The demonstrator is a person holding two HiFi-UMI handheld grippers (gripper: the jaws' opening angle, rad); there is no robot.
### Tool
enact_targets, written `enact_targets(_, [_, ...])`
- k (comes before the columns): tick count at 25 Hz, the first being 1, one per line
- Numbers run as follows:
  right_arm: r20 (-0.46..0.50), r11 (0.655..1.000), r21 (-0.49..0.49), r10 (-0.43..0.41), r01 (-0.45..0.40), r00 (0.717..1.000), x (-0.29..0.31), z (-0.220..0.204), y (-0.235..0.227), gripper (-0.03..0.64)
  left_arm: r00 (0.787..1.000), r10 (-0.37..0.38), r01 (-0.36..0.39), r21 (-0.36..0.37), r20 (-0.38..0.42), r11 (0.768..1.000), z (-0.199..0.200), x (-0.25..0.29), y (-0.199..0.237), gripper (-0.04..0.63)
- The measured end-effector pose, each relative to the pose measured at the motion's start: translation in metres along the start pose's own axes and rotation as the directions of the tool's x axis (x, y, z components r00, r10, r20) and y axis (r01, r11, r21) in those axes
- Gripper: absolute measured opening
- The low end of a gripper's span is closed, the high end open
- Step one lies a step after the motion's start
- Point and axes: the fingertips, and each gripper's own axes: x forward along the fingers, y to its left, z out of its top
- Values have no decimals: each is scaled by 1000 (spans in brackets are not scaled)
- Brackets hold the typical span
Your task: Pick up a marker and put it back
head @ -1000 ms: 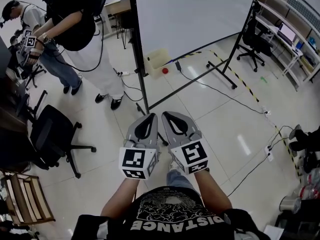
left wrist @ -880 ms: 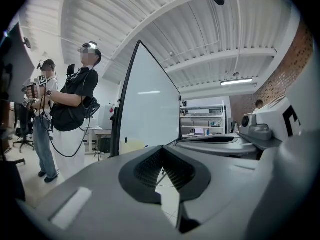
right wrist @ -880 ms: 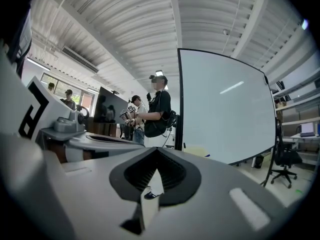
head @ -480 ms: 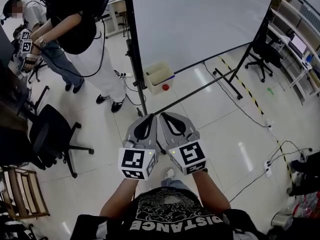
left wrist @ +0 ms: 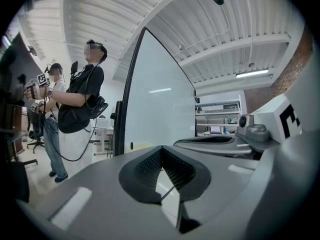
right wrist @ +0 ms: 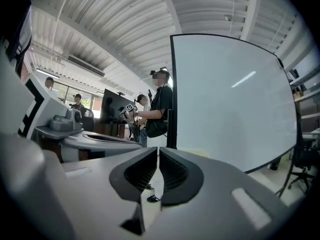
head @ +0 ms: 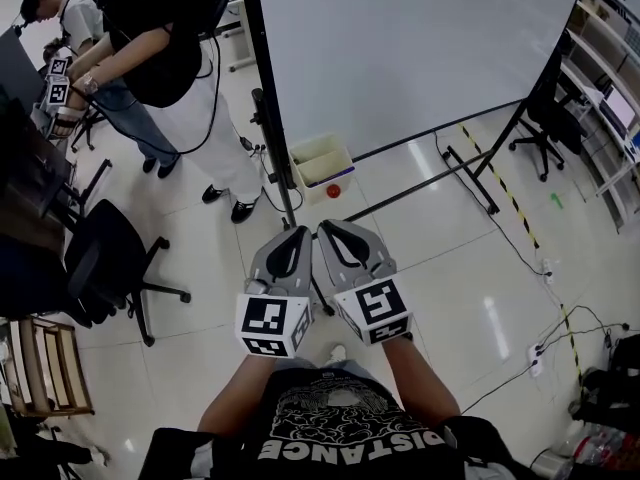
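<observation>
My left gripper and right gripper are held side by side at waist height, both pointing at a large whiteboard on a black stand. Both are shut with nothing between their jaws. In the left gripper view the left gripper has its tips pressed together, with the whiteboard ahead. In the right gripper view the right gripper shows only a hairline gap, with the whiteboard on the right. A cream box sits on the floor by the board's left post, a small red thing beside it. I cannot make out any marker.
A person in a black top stands left of the board, with another person behind. A black office chair and a wooden frame are at my left. The stand's legs and cables cross the tiled floor. Shelves line the right.
The whiteboard, the cream box and the floor have slid nearer and rightward in the head view as I moved toward the board. Both grippers stay shut and together.
</observation>
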Motion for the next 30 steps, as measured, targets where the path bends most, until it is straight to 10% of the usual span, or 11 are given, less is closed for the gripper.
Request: enact_targets(30, [-62,999,-37,-18,16,998,123,-20,-38,45,1000,14,-14,-33,-7,999,1,75,89,5])
